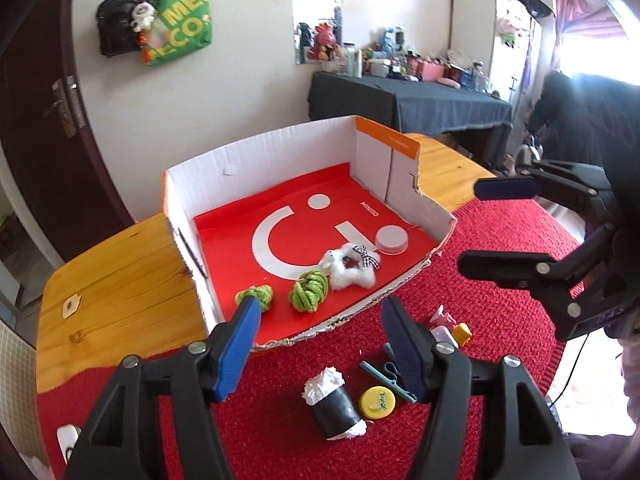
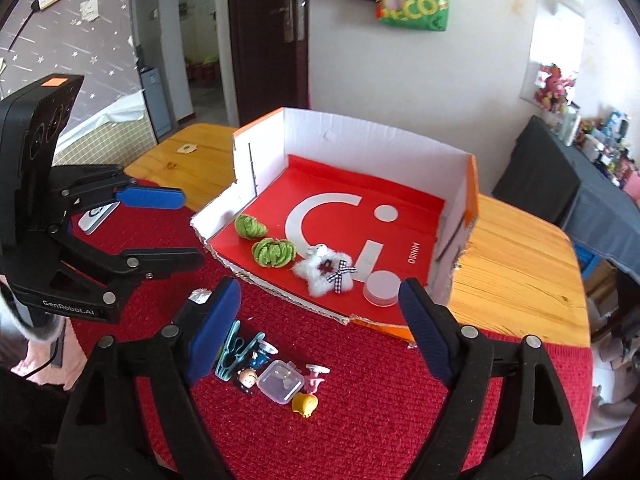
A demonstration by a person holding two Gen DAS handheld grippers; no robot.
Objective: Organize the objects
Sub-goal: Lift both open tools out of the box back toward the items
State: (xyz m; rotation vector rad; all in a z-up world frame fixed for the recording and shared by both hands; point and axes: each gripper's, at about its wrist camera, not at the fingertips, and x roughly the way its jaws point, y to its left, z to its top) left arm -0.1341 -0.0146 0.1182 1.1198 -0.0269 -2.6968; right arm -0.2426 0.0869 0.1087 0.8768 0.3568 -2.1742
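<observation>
Left to right across the right wrist view: the left gripper [image 2: 176, 228], jaws spread and empty; the cardboard box [image 2: 360, 136] holding 2 green yarn knots [image 2: 250, 226], a white plush sheep [image 2: 326, 274] and a white round lid [image 2: 382, 288]; then bare wooden table [image 2: 516, 272]. The right gripper [image 2: 320, 320] hangs above the red mat [image 2: 360, 380], jaws wide apart, nothing between them.

Still outside the box, on the mat: teal clips [image 2: 236, 350], a small figurine [image 2: 247, 378], a clear case [image 2: 280, 382], a pink piece [image 2: 316, 374] and a yellow piece [image 2: 305, 404].

The likely step is the next pickup. It is best done by descending over 1 item at the cluster's edge and closing squarely.

Only the left wrist view shows the black roll with white fluff [image 1: 334, 406] and the yellow cap [image 1: 377, 402] beneath the left gripper [image 1: 318, 342].
</observation>
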